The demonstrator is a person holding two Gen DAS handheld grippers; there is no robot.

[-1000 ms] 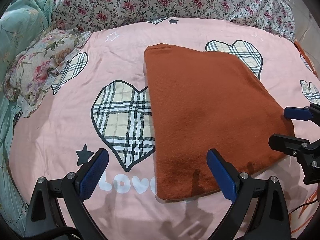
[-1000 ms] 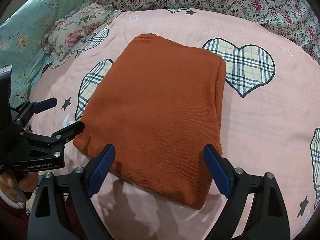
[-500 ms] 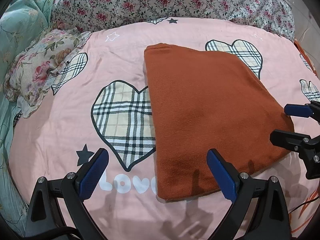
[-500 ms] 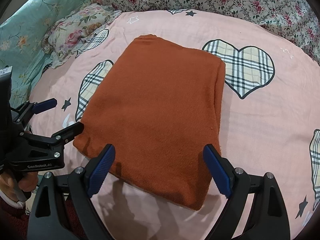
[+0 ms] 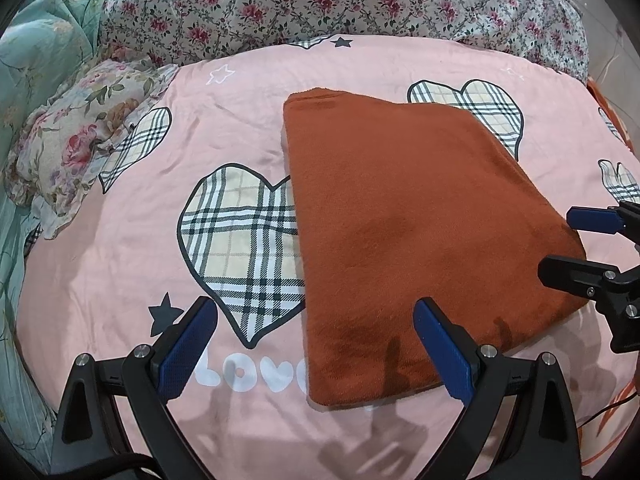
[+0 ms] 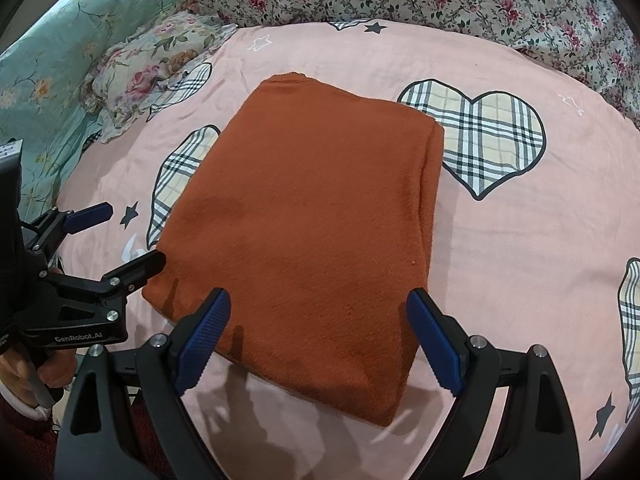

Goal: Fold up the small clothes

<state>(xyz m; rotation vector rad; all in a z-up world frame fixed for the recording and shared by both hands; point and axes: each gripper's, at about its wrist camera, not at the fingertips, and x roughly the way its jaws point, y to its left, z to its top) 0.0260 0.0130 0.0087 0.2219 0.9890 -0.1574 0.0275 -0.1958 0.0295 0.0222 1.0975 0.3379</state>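
A rust-orange cloth [image 5: 412, 232] [image 6: 316, 232] lies folded into a flat rectangle on the pink bed cover [image 5: 120, 272]. My left gripper [image 5: 316, 344] hovers open over the cloth's near left corner, with nothing between its blue pads. The right gripper [image 6: 316, 336] is open too, spread over the cloth's near edge and holding nothing. Each gripper shows in the other's view: the right gripper [image 5: 568, 244] at the cloth's right corner, the left gripper [image 6: 128, 236] at its left corner. A hand [image 6: 24, 376] holds the left tool.
The pink cover [image 6: 520, 264] carries plaid hearts and stars. A floral pillow [image 5: 76, 136] lies at the left, beside teal bedding [image 6: 44, 92]. A rose-print quilt [image 5: 320, 0] runs along the far side.
Almost nothing differs. Both grippers stay open over the near edge and the folded cloth has not moved.
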